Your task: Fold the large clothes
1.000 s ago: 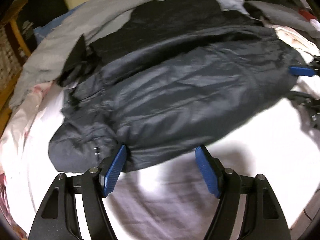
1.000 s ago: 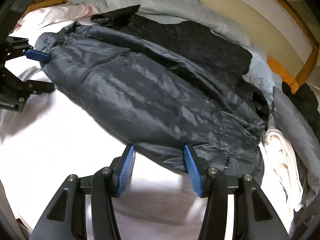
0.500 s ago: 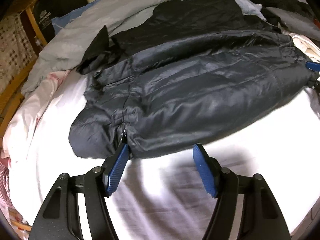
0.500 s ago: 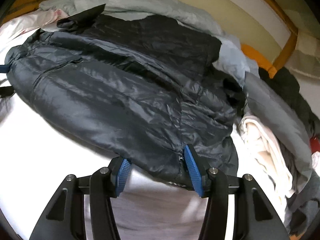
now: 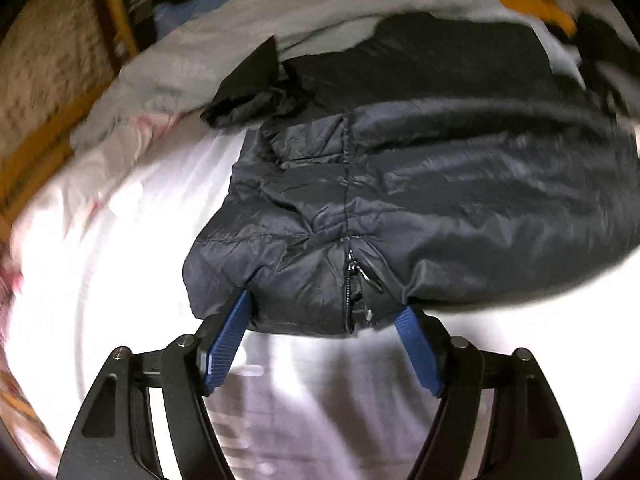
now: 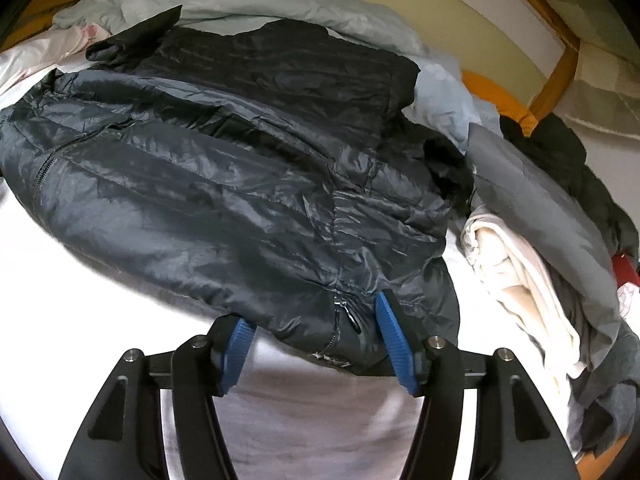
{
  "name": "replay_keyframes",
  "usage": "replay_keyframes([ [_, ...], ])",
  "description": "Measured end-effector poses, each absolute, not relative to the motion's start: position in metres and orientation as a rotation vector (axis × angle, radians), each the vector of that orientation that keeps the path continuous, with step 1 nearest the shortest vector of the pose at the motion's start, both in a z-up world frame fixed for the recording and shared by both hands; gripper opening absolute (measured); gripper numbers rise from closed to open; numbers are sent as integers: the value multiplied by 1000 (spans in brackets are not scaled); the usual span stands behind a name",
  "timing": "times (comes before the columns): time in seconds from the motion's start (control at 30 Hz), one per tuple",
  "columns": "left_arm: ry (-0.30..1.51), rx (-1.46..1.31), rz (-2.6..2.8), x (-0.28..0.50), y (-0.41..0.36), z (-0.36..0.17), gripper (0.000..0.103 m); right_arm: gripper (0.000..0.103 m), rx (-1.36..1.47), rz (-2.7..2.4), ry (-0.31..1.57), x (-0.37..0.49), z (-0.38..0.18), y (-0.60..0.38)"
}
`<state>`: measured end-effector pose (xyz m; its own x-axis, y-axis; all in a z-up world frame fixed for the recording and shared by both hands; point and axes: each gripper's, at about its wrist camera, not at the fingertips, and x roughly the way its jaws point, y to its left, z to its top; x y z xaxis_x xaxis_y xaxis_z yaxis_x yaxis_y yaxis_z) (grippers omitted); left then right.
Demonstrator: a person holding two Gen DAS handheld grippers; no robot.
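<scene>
White bed sheet (image 5: 120, 280) carries the work; we see a pile of other garments (image 6: 532, 240) at 3 o'clock in the right wrist view and a pale grey quilt (image 5: 240, 40) along 12 o'clock. Our dark puffer jacket (image 5: 440, 200) lies across the sheet, zipper (image 5: 350, 280) facing the near edge.

Left gripper (image 5: 324, 320): fingers (image 5: 226, 340) straddle the near jacket edge around the zipper end, one at 7 o'clock, one at 5 o'clock. Jaws are opening; fabric sits between them, but we judge the pads not pressing on it.

Right gripper (image 6: 316, 332): fingers (image 6: 394, 340) flank the opposite end of the same edge, a zip pull (image 6: 344, 308) between them. Jaws likewise opening, cloth between, no evident pinch.

Both ends are bracketed along one long edge, we judge, so that edge can be lifted evenly and carried toward 12 o'clock for a lengthwise fold. Slippery shell fabric may slide unless the bite is deep.
</scene>
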<state>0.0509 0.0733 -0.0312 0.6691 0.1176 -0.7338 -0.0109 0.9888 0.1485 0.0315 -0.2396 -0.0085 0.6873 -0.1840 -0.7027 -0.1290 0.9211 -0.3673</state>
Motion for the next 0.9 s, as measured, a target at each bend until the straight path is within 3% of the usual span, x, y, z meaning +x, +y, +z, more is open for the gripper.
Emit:
replay_keyframes([
  [0.2,780,109,78,49,70,-31,70,62,-357,-32,822,34,-8,-252],
  [0.43,641,343,-102,14,19,-15,73,65,-323,-22,868,35,-10,-261],
  [0.7,708,457,8,42,10,-47,72,61,-323,-17,889,34,-14,-262],
  [0.77,709,402,24,50,17,-45,62,56,-304,-5,885,34,-12,-263],
  [0.83,698,362,46,54,25,-43,37,54,-290,-2,870,34,-10,-264],
  [0.9,696,338,53,54,31,-41,23,42,-290,13,846,30,-7,-262],
])
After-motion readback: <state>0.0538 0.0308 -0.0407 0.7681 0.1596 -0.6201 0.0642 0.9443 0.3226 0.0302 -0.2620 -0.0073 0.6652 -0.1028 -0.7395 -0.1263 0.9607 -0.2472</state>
